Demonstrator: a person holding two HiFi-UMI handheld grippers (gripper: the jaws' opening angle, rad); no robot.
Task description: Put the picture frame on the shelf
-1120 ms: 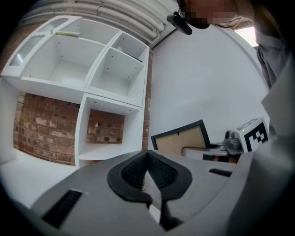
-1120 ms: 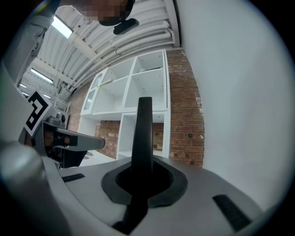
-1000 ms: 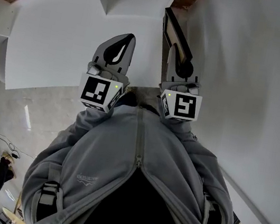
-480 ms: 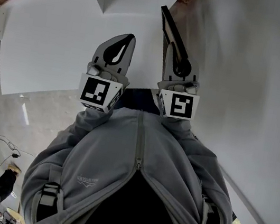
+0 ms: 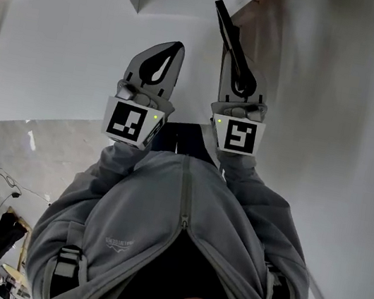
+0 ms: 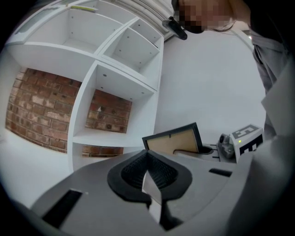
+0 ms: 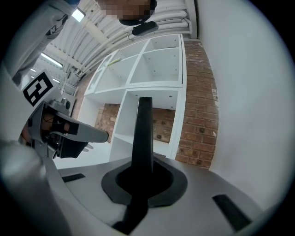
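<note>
Wore a grey hoodie (image 5: pixel 154 211), its zip (image 5: pixel 183 202) parted low over a dark top (image 5: pixel 171 278). Bore small pale print (image 5: pixel 117 242) on the chest and grey straps (image 5: pixel 64 283) with dark buckles (image 5: pixel 65 254). Ended in left gripper (image 5: pixel 177 48) and right gripper (image 5: pixel 231 50): grey shells, black pads (image 6: pixel 157 173), white cubes (image 5: pixel 118 103) with black square markers (image 5: pixel 238 137), green lights (image 5: pixel 156 115).

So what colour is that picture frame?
The picture frame: black rim, tan backing; clearest in the left gripper view.
</note>
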